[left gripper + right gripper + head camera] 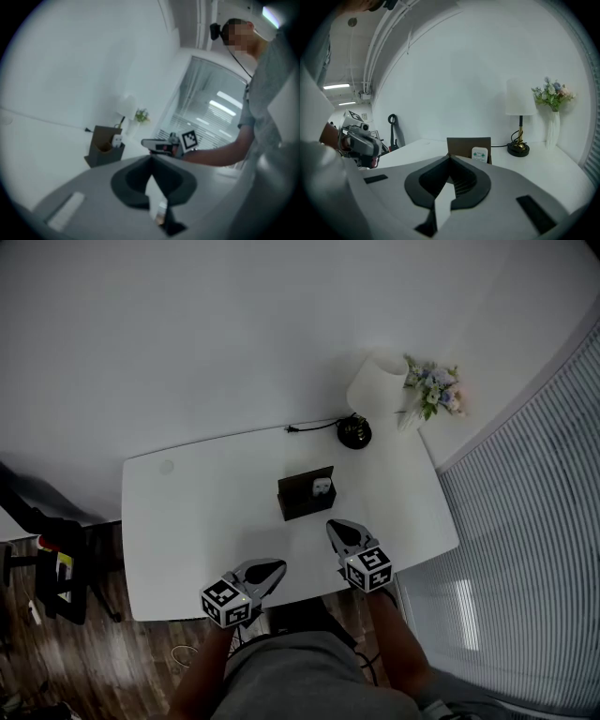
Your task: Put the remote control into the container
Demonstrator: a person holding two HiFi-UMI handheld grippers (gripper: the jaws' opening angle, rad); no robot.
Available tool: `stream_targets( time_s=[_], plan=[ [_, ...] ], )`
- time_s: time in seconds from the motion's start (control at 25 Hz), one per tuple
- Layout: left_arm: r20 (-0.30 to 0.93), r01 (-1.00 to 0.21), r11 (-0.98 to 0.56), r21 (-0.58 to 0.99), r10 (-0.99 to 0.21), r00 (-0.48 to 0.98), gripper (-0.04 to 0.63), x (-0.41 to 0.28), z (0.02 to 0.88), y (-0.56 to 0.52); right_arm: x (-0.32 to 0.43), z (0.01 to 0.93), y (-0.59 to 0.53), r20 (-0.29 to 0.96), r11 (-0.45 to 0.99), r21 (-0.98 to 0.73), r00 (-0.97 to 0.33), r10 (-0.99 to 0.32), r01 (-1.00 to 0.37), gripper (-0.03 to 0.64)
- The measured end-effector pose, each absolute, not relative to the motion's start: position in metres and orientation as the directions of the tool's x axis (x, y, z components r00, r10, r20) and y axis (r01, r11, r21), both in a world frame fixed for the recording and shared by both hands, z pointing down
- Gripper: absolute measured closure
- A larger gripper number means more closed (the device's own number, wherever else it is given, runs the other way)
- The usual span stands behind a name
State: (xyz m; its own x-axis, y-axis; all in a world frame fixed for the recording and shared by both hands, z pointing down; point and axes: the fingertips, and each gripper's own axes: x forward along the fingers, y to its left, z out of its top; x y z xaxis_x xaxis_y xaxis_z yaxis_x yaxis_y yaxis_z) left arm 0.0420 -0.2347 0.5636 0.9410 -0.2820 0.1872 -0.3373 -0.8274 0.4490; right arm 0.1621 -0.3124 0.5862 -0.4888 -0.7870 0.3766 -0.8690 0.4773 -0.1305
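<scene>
The small white remote control (pixel 322 487) stands upright inside the dark brown open-topped box container (pixel 300 504), at its 3 o'clock end, mid white counter (pixel 187 521). The left tongs (pixel 277 566) at 7 o'clock and the right tongs (pixel 334 525) at 5 o'clock are both pinched together, empty.

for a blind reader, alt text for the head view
A white remote control sits in a dark container on a white table. The left gripper and right gripper hover at the near edge, both shut and empty. A lamp and flowers stand far right.
</scene>
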Motion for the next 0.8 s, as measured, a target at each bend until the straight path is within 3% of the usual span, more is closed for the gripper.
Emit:
stream_targets(
  time_s=[0.28, 0.8],
  plan=[
    [0.151, -0.306, -0.848, 0.434, -0.267, 0.952, 0.597, 0.041, 0.55, -0.218, 0.135, 0.579, -0.253, 0.419, 0.548, -0.108, -0.538, -0.732, -0.83, 0.6],
    [0.096, -0.303, -0.832, 0.465, -0.293, 0.951, 0.597, 0.016, 0.537, -0.201, 0.129, 0.563, -0.196, 0.392, 0.523, -0.061, -0.502, -0.771, -0.85, 0.6]
  ],
)
